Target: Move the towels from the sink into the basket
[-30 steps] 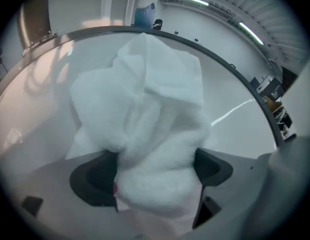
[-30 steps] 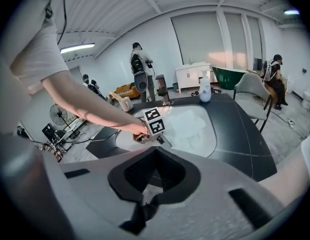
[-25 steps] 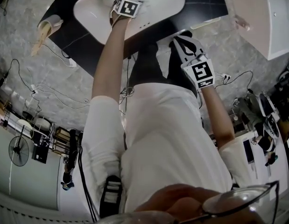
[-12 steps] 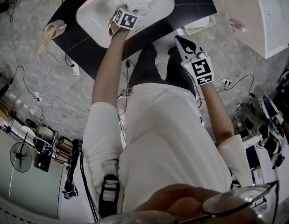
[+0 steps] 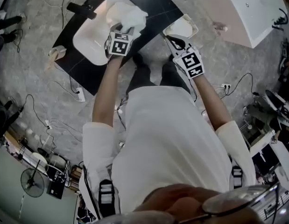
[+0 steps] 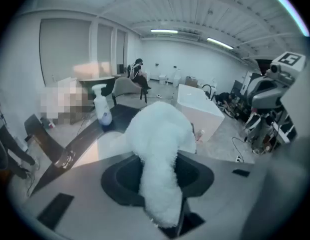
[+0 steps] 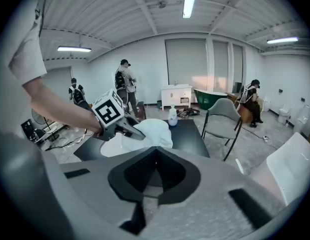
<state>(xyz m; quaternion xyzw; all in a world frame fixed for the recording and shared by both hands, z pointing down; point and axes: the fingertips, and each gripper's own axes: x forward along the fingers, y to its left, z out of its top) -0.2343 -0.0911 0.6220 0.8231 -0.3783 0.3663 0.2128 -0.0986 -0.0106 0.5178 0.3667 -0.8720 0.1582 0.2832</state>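
Pale speckled floor strewn with cables, black tabletop (image 5: 83,71) set on it at an angle. Closest in, left claw (image 5: 124,29) clenched on a fluffy white towel (image 5: 130,15), jaws just drawn in on it, one narrow fold pinched between the pads and the bulk bunched beyond the tips. Probably gripped at a single fold so as to hang free and come away in one piece. Towel held in the air over the right rim of the white oval sink (image 5: 88,38), clear of the bowl; no second towel to be made out inside. Across from it, right claw (image 5: 179,42) closed on nothing, jaws together, kept apart from the towel and just beside a shallow cream container (image 5: 181,28) at the tabletop's near corner, most likely the basket. Seemingly parked there out of the carrying path, or ready to steady the rim. Further out, white spray bottle (image 6: 102,111) at the far end of the tabletop, grey chair (image 7: 222,121) beyond it, white bathtub (image 5: 251,8) well apart on the floor. By the look of it, carry just begun: short sideways move to the container next, trailing end of the towel liable to snag on the sink rim.
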